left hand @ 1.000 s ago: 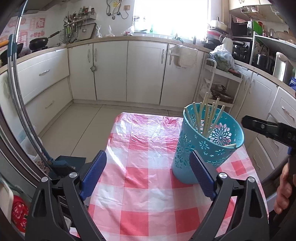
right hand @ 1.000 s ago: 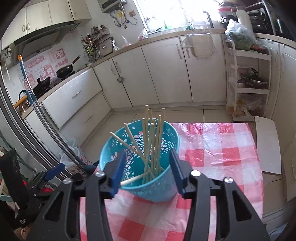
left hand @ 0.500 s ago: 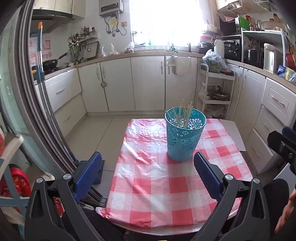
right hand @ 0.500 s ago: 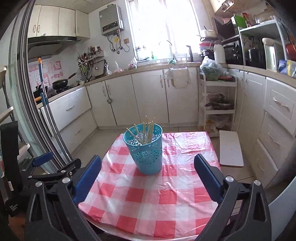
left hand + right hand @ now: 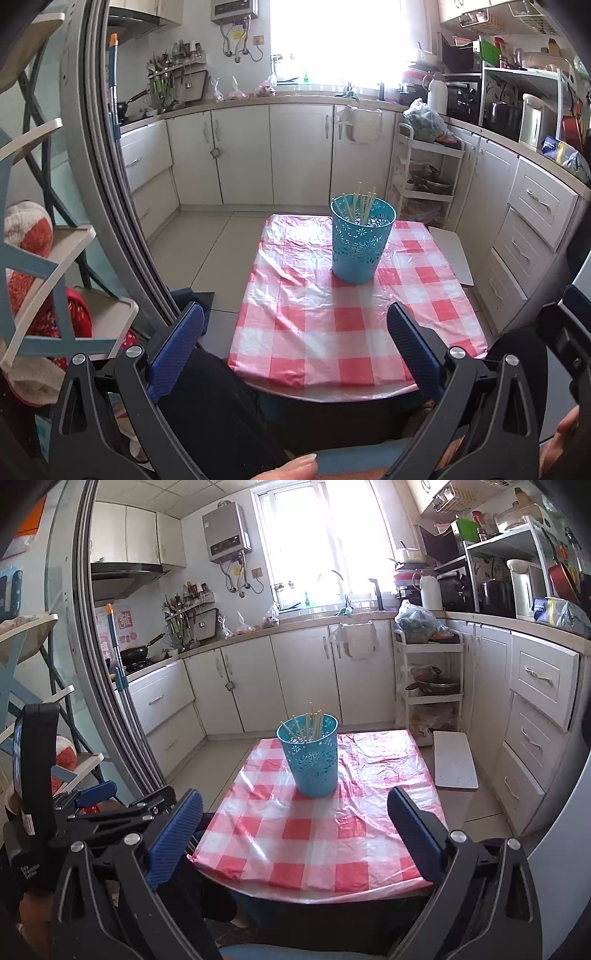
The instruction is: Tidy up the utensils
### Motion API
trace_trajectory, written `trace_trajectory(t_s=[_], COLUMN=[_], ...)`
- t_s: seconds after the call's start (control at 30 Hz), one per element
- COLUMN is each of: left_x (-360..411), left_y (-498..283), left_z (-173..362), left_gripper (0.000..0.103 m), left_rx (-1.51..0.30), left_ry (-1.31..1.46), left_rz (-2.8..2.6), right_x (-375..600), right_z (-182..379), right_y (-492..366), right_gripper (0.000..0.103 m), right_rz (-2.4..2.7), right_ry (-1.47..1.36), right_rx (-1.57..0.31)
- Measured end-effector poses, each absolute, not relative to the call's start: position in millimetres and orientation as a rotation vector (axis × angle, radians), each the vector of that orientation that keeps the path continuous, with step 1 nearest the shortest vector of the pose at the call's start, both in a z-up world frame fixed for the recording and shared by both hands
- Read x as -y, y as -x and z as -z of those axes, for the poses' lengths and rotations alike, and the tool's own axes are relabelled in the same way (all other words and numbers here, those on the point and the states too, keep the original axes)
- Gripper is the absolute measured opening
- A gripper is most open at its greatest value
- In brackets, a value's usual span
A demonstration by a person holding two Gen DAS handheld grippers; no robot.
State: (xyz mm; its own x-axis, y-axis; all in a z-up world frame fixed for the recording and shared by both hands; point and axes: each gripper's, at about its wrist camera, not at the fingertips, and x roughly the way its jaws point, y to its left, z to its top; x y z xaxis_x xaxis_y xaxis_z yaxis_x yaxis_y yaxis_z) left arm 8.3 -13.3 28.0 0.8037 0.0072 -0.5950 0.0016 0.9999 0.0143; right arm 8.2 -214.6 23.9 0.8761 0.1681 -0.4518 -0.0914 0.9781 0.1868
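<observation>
A teal perforated holder [image 5: 360, 242] [image 5: 311, 757] stands upright on the far half of a small table with a red-and-white checked cloth [image 5: 332, 325] [image 5: 314, 834]. Several pale chopsticks [image 5: 360, 205] [image 5: 308, 723] stick out of it. My left gripper [image 5: 295, 339] hangs open over the table's near edge, well short of the holder, nothing between its blue pads. My right gripper [image 5: 295, 819] is likewise open and empty, pulled back from the holder. The left gripper's body [image 5: 103, 812] shows at the left of the right wrist view.
White kitchen cabinets [image 5: 295, 155] line the far and right walls. A white trolley [image 5: 424, 177] and a white board [image 5: 454, 764] stand right of the table. A sliding door frame [image 5: 107, 184] and a shelf rack [image 5: 48, 258] are at left. A person's dark-clothed legs [image 5: 221, 413] are below.
Both grippers have drawn back and up from the holder, which now looks small and far. The right gripper's jaws widened from around the holder to fully open.
</observation>
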Motion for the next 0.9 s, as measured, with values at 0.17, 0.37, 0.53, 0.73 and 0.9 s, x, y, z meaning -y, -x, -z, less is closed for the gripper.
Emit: trace_trajectory(t_s=[0.17,0.37,0.53,0.73,0.9], left_x=[10.6,10.4,9.9,12.4,12.2], left_y=[18.0,28.7,31.3,34.3,34.5], left_z=[-26.7,-34.6,-37.7,-36.6,-36.2], left_gripper=[0.096,0.096,0.096,0.096,0.096], left_rx=[-0.603,-0.574,-0.567,-0.567,-0.564], left_ry=[0.002,-0.009,-0.005,-0.012,-0.011], left_rz=[-0.055,-0.078,-0.077,-0.071,-0.073], right_x=[215.4,211.5,209.5,208.2,207.0], right_z=[-29.7,-31.6,-31.9,-28.7,-29.1], right_y=[3.0,12.9,16.0,16.5,17.8], right_gripper=[0.096,0.096,0.096,0.096,0.096], right_rz=[-0.130,-0.135,-0.140,-0.146,-0.145], right_ry=[-0.171,-0.157,-0.139,-0.134,-0.130], right_rx=[-0.441,-0.423,-0.420,-0.435,-0.432])
